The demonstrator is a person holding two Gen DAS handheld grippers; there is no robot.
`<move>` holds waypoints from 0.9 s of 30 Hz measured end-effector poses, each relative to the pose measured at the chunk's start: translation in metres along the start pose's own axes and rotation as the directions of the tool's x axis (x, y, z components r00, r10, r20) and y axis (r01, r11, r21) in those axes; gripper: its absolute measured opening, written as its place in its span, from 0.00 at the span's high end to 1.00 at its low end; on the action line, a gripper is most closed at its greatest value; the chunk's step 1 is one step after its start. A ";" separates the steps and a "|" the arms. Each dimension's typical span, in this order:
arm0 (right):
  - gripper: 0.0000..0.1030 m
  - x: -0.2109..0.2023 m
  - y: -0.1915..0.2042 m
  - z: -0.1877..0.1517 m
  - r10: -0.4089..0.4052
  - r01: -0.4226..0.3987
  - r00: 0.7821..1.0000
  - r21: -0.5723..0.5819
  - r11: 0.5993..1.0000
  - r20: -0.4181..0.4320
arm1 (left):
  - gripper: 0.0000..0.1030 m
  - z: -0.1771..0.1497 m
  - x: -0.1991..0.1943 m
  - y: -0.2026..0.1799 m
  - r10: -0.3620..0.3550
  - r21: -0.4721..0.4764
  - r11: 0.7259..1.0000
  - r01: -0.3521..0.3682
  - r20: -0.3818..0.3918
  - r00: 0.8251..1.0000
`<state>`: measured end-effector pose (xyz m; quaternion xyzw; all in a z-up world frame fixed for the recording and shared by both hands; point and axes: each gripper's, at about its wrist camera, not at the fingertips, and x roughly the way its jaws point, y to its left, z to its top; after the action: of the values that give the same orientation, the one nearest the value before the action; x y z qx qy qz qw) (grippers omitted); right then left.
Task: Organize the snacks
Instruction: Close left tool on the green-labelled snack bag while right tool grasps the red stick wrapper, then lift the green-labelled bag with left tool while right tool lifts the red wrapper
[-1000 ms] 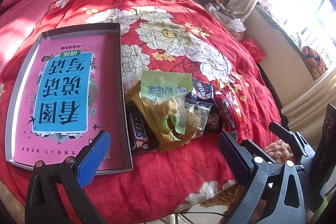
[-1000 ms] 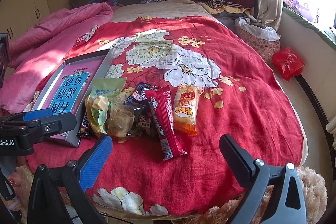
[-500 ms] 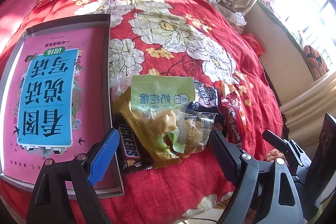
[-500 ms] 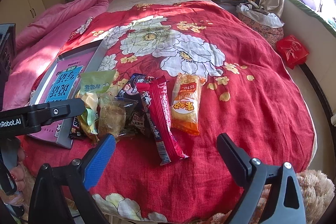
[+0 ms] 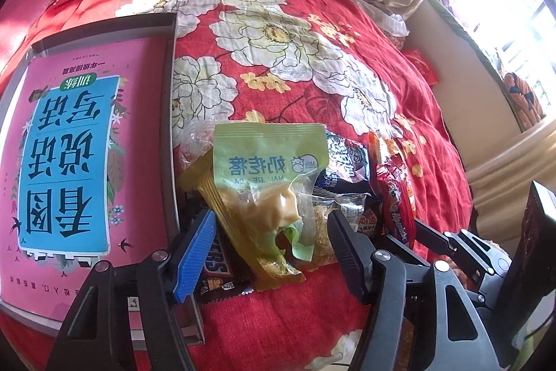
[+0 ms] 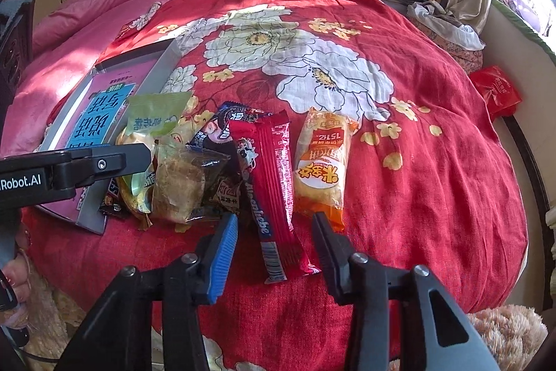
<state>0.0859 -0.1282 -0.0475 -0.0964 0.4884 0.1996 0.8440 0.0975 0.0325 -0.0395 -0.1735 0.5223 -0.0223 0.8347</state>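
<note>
While closing, right tongs (image 6: 274,242) straddle red wafer bar (image 6: 271,183).

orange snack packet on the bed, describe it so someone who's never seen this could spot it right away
On the red floral bedspread a cluster of snacks lies right of the grey tray. The orange snack packet is the rightmost, beside the long red bar wrapper; it alone is orange, with a clear window.

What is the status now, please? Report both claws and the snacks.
Left claw closing over green packet, no grip. Right claw closing around red bar, no grip. Tray holds only a book.
</note>
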 end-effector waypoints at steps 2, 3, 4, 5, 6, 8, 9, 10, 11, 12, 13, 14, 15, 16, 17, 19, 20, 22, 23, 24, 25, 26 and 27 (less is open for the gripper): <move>0.68 0.004 0.000 0.001 0.001 -0.001 1.000 -0.005 1.000 -0.011 | 0.39 0.001 0.002 0.002 0.002 -0.010 1.000 -0.002 -0.005 1.000; 0.70 0.006 -0.001 0.001 0.002 -0.002 1.000 -0.005 1.000 -0.016 | 0.40 0.001 0.003 0.003 -0.002 -0.016 1.000 0.002 -0.007 1.000; 0.70 0.007 -0.001 0.001 0.002 -0.002 1.000 -0.004 1.000 -0.019 | 0.41 0.001 0.005 0.004 -0.004 -0.023 1.000 0.004 -0.010 1.000; 0.71 0.008 -0.002 0.002 0.003 -0.003 1.000 -0.003 1.000 -0.021 | 0.41 0.002 0.006 0.005 -0.007 -0.030 1.000 0.007 -0.015 1.000; 0.71 0.009 -0.002 0.002 0.007 -0.007 1.000 -0.002 1.000 -0.023 | 0.41 0.003 0.008 0.006 -0.009 -0.034 0.999 0.008 -0.020 1.000; 0.73 0.011 -0.002 0.003 0.013 -0.013 1.000 -0.004 1.000 -0.024 | 0.41 0.003 0.011 0.006 -0.005 -0.039 0.999 0.004 -0.030 1.000; 0.73 0.011 -0.002 0.003 0.014 -0.015 1.000 -0.005 1.000 -0.026 | 0.41 0.004 0.013 0.006 -0.003 -0.041 0.999 0.002 -0.034 0.999; 0.74 0.012 -0.002 0.003 0.016 -0.016 1.000 -0.004 1.000 -0.026 | 0.41 0.004 0.015 0.006 -0.004 -0.047 0.999 0.002 -0.037 0.999; 0.74 0.012 -0.003 0.004 0.019 -0.019 0.999 -0.003 1.000 -0.026 | 0.41 0.005 0.016 0.006 -0.005 -0.053 0.999 0.002 -0.039 0.999; 0.74 0.012 -0.003 0.004 0.022 -0.022 0.999 -0.001 1.000 -0.026 | 0.41 0.006 0.017 0.007 -0.005 -0.060 0.998 0.003 -0.042 0.999; 0.75 0.013 -0.004 0.004 0.027 -0.027 0.999 0.003 1.000 -0.027 | 0.41 0.006 0.018 0.007 -0.004 -0.066 0.998 0.001 -0.044 0.999; 0.75 0.013 -0.005 0.004 0.033 -0.032 0.999 0.007 0.999 -0.027 | 0.41 0.007 0.019 0.008 -0.005 -0.071 0.998 0.002 -0.048 0.999; 0.75 0.013 -0.005 0.003 0.036 -0.036 0.999 0.011 0.999 -0.026 | 0.41 0.007 0.020 0.008 -0.011 -0.076 0.997 0.007 -0.049 0.999; 0.76 0.013 -0.006 0.004 0.043 -0.042 0.999 0.015 0.999 -0.024 | 0.41 0.008 0.021 0.009 -0.015 -0.080 0.997 0.012 -0.049 0.999; 0.78 0.013 -0.007 0.004 0.051 -0.050 0.999 0.019 0.999 -0.021 | 0.47 0.008 0.021 0.010 -0.024 -0.085 0.996 0.020 -0.047 0.999; 0.79 0.011 -0.007 0.004 0.058 -0.058 0.998 0.024 0.998 -0.012 | 0.59 0.008 0.024 0.013 -0.041 -0.098 0.995 0.035 -0.055 0.998; 0.80 0.010 -0.008 0.005 0.065 -0.065 0.998 0.025 0.998 -0.005 | 0.60 0.007 0.025 0.014 -0.046 -0.101 0.994 0.040 -0.059 0.997; 0.81 0.008 -0.007 0.004 0.081 -0.081 0.997 0.024 0.996 0.005 | 0.61 0.006 0.025 0.015 -0.063 -0.100 0.993 0.057 -0.053 0.997; 0.82 0.008 -0.007 0.005 0.085 -0.085 0.996 0.023 0.996 0.007 | 0.61 0.006 0.024 0.015 -0.068 -0.103 0.993 0.063 -0.050 0.996; 0.82 0.008 -0.007 0.005 0.091 -0.091 0.996 0.023 0.996 0.008 | 0.62 0.006 0.023 0.015 -0.074 -0.102 0.992 0.069 -0.047 0.996; 0.82 0.007 -0.007 0.005 0.103 -0.103 0.995 0.026 0.994 0.010 | 0.62 0.007 0.022 0.016 -0.079 -0.102 0.992 0.075 -0.042 0.996; 0.83 0.006 -0.008 0.005 0.113 -0.113 0.993 0.031 0.993 0.017 | 0.62 0.006 0.020 0.016 -0.083 -0.099 0.992 0.079 -0.035 0.996; 0.84 0.005 -0.009 0.005 0.119 -0.120 0.993 0.037 0.992 0.026 | 0.62 0.006 0.018 0.015 -0.086 -0.095 0.992 0.083 -0.028 0.996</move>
<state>0.0959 -0.1332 -0.0492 -0.0483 0.4869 0.2414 0.8380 0.1093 0.0446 -0.0576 -0.2339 0.5284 -0.0359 0.8154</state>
